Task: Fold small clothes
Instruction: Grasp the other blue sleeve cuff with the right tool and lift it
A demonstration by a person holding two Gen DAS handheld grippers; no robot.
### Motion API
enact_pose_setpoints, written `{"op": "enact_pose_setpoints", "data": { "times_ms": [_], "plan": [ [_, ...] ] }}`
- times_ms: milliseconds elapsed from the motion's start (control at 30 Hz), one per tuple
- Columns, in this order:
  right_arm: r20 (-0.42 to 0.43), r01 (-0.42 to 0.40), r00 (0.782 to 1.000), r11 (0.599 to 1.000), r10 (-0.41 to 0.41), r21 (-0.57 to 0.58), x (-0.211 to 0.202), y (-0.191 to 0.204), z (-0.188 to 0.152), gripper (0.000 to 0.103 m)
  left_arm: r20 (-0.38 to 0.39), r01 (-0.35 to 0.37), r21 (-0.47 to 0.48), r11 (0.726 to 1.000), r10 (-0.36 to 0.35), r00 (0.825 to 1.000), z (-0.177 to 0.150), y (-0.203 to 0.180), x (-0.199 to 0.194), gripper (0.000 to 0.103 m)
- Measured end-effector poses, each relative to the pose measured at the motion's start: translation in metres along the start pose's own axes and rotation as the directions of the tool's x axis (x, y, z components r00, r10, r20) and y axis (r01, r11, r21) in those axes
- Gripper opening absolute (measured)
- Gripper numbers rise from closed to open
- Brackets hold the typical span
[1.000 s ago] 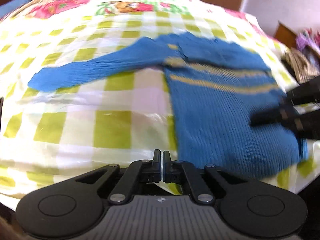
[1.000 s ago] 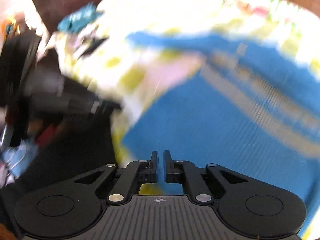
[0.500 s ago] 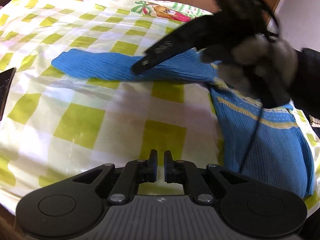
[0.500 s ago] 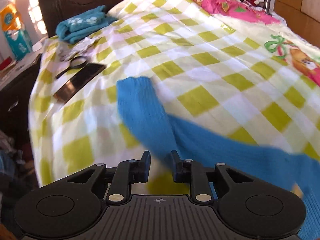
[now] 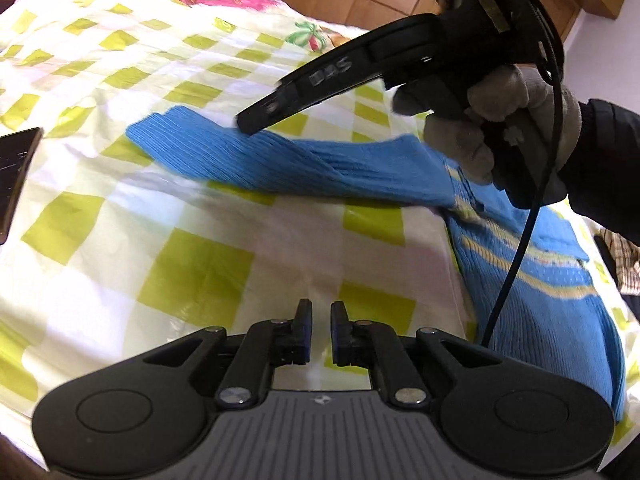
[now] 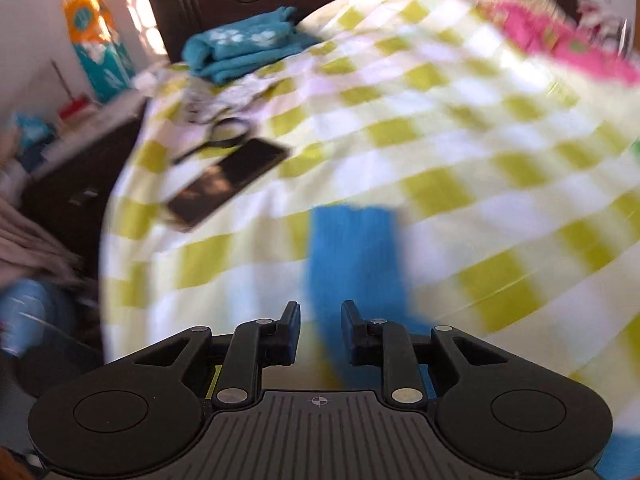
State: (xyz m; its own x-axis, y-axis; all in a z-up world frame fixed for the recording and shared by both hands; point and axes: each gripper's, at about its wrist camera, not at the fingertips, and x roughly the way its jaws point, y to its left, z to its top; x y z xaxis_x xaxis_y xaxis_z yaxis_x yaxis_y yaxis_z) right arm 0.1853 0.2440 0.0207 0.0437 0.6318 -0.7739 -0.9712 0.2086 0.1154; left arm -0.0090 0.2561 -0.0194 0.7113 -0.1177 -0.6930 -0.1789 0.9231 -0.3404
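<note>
**Right gripper now over the sleeve cuff, fold not started**

Right gripper (image 5: 250,122) has swung across from the sweater's body to the outstretched sleeve (image 5: 256,160); its jaws have just been opening and stand apart, nothing pinched, cuff straight ahead in the right wrist view. Left gripper (image 5: 318,318) hangs near the bed's near edge over bare bedspread (image 5: 200,264); jaws have parted a crack, nothing between them.

Progress: blue sweater (image 5: 540,312) lies flat toward the bed's right edge, one sleeve stretched out toward the left edge. No fold visible. My read: sleeve fold-in is first, then the body. All of it left.

Materials: ribbed knit, soft, floppy, yellow stripes across the chest. Bedspread is thin white-and-green check, slightly wrinkled. Dark flat phone-like slab (image 6: 228,180) near the left edge, well clear of the sleeve.
</note>
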Motion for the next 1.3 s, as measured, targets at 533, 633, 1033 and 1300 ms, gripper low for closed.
{"op": "enact_pose_setpoints", "data": {
  "times_ms": [533, 633, 1033, 1300],
  "plan": [
    [-0.077, -0.101, 0.989, 0.949, 0.129, 0.298, 0.068, -0.032, 0.018, 0.022, 0.021, -0.011, 0.013, 1.0, 0.011, 1.0, 0.0, -0.007, 0.0, 0.032],
    [-0.056, -0.141, 0.986, 0.963, 0.158, 0.231, 0.059, -0.018, 0.019, 0.022, 0.018, -0.009, 0.017, 1.0, 0.008, 1.0, 0.001, -0.007, 0.008, 0.032],
    [-0.046, -0.064, 0.997, 0.993, 0.06, -0.096, 0.064, 0.041, 0.023, 0.024, 0.019, -0.012, -0.002, 1.0, 0.013, 1.0, -0.001, 0.0, 0.01, 0.033],
    [0.036, 0.014, 0.999, 0.991, -0.009, -0.137, 0.027, 0.059, 0.025, 0.001, 0.01, -0.023, -0.006, 1.0, 0.024, 1.0, -0.003, -0.003, 0.006, 0.033]
  ]
}}
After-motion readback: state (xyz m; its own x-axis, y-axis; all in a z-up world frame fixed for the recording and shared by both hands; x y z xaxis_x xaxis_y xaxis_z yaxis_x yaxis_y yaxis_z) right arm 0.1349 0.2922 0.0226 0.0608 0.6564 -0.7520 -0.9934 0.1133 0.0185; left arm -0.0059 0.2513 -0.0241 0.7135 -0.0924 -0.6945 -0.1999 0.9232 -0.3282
